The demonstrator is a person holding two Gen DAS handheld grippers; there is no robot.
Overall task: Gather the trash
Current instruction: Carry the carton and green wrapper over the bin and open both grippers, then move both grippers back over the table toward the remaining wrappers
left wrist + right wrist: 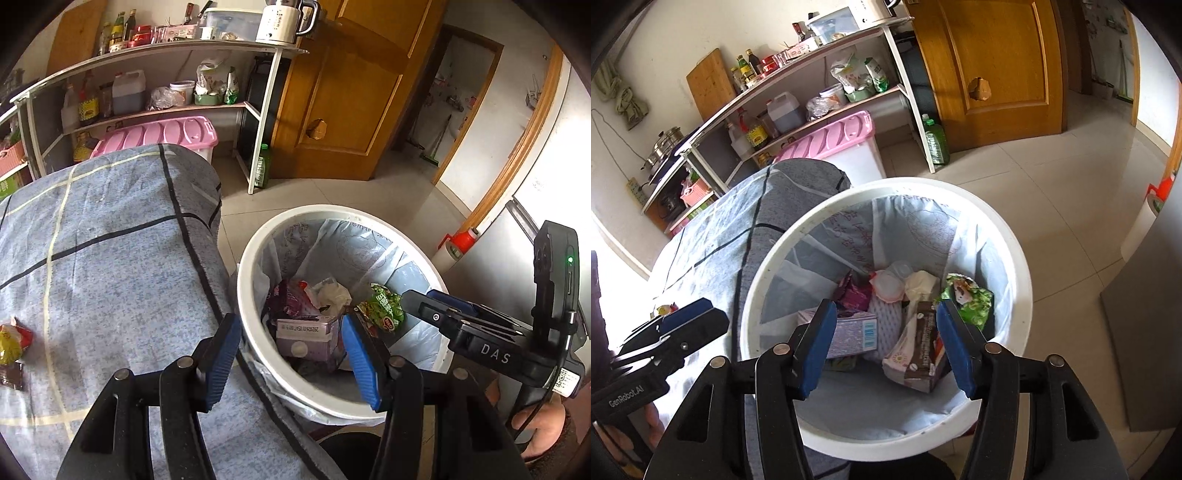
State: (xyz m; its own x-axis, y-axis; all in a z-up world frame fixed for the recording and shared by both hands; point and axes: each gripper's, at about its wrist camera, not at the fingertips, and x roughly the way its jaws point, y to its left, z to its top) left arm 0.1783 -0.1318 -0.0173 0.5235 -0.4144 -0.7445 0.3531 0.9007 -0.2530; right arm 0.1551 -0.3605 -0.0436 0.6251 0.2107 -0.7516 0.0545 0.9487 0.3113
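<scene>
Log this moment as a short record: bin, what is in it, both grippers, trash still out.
bin: white bin with a liner, on the floor beside the covered table
contents: green packet, brown packet, purple box
right gripper: open, empty, above the bin
left gripper: open, empty
still out: wrappers on the table

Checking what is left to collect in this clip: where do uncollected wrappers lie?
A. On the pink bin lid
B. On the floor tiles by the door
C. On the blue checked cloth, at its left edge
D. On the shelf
C: red-and-yellow wrappers lie on the blue checked cloth, outside the white trash bin.
</scene>
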